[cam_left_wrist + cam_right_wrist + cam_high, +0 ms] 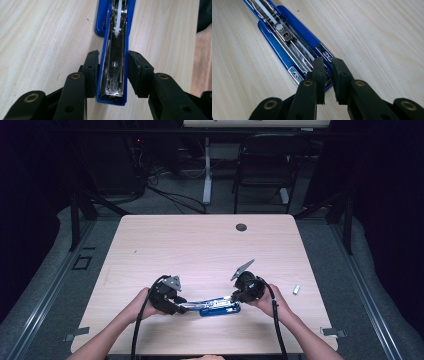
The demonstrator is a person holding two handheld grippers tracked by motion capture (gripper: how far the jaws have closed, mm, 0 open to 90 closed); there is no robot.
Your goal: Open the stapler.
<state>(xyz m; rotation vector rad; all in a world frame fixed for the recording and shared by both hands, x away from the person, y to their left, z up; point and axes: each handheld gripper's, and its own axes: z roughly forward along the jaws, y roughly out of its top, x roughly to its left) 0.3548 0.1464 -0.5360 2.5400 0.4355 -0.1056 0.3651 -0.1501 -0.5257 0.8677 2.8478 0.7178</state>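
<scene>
A blue stapler (215,306) lies unfolded flat on the wooden table, near its front edge. Its blue top arm (115,62), shiny metal inside, runs between the pads of my left gripper (113,72), which press on both of its sides. The blue base (100,22) lies beyond on the wood. In the high view the left gripper (184,306) is at the stapler's left end and the right gripper (233,297) at its right end. My right gripper (329,72) stands almost shut, its tips pinching the metal magazine end on the stapler (287,42).
A small silver piece (296,289) lies on the table to the right of the right hand. A round cable hole (241,227) sits near the far edge. A dark chair (265,160) and a table leg stand beyond the table.
</scene>
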